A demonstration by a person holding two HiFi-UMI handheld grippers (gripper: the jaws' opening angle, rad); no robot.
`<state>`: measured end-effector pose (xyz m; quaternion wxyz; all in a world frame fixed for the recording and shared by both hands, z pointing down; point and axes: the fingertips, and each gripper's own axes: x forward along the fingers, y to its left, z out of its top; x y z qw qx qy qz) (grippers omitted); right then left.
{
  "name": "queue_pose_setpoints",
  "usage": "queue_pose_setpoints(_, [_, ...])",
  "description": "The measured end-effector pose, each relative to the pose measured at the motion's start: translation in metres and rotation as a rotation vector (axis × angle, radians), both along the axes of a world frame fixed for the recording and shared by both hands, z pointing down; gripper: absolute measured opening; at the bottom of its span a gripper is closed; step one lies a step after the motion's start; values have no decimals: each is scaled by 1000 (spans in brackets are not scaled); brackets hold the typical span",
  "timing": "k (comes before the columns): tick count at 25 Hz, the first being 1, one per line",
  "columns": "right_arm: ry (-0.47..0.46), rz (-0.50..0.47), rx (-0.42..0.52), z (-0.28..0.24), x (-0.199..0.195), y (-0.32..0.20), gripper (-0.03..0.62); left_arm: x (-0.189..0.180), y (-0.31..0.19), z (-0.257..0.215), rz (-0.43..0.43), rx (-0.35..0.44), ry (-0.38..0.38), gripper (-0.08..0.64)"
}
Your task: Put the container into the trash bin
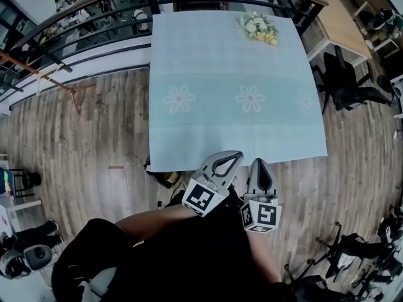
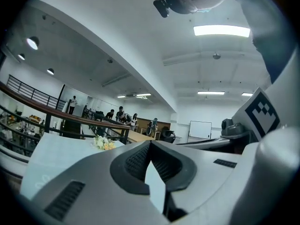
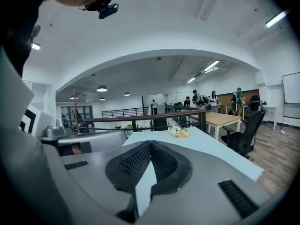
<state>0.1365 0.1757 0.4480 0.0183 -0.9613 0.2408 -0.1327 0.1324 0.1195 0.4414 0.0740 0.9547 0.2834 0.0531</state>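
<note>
looking down from the head: a bench under a pale blue-green cloth with faint flower prints, a small bunch of flowers lying near its far right corner.

just off the near edge, close to the body: the left gripper and the right gripper, side by side, near each other, both pointing toward the bench. a marker cube behind each, facing up.

along the left gripper: ribbed pads meeting at the tips, a sliver of cloth showing through the gap lower down, nothing clamped. same along the right gripper: tips pressed together, nothing between them.

container: in no view, so cannot tell where. under the near left edge of the bench, a dark, partly hidden thing; cannot tell whether a bin.

around the bench: wooden plank floor, a dark railing beyond the far left side, a black office chair to the right, a bare wooden table past it. far off in the right gripper view, several people standing near the railing; in the left gripper view, a whiteboard on the far wall.
</note>
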Motion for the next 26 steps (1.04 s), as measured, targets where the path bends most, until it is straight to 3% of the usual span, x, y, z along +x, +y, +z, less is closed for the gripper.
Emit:
queue_pose_setpoints(5, [56,-76,-8,-9,14,-6,34,10,2,-10,-78,16,25,15])
queue_pose_setpoints(11, [38,-158,-17,-5,28,3,34,23,13,-14,-176,24,40,15])
queue_pose_setpoints(14, [25,-189,-27,0,35,21,34,29,33,-13,-190,74,40,15])
queue_pose_setpoints(17, [36,-217,-17,1,39,37,34,32,49,-12,-220,56,51,15])
queue_pose_setpoints(20, [48,-232,-6,0,41,53,34,32,67,-12,-216,90,60,15])
queue_pose_setpoints(26, [49,-269,8,-3,38,81,34,30,101,-10,-244,61,71,15])
